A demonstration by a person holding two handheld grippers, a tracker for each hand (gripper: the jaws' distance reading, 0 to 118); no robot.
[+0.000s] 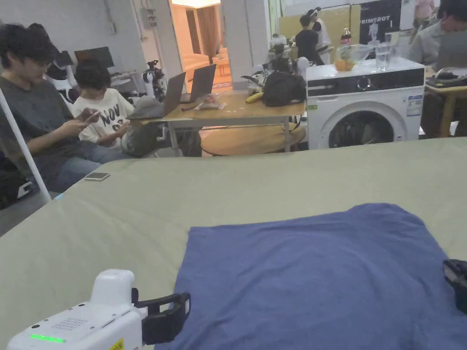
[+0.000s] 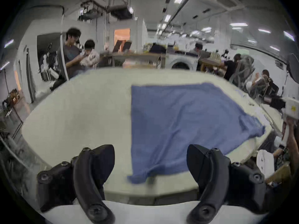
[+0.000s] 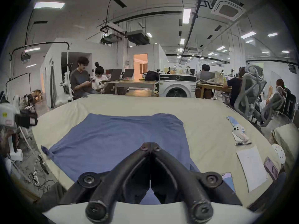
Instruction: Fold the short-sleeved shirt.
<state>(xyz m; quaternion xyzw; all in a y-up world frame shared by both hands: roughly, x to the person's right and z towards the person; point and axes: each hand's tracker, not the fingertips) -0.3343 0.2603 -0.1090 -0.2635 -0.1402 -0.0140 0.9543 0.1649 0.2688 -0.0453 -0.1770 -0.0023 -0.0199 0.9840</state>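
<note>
On the black poster (image 1: pixel 379 20) by the back wall, white letters say "PRIMEBOT". The white T-shirt (image 1: pixel 106 116) of the person sitting at the left has big dark letters, "NOV". The other labels are too small to read.

Bare table (image 1: pixel 137 214) lies open left of and beyond the blue shirt (image 1: pixel 319 273). A phone (image 1: pixel 96 176) sits at its far-left edge. Papers (image 3: pixel 252 167) and 2 phones (image 3: pixel 271 171) crowd the near-right edge
</note>
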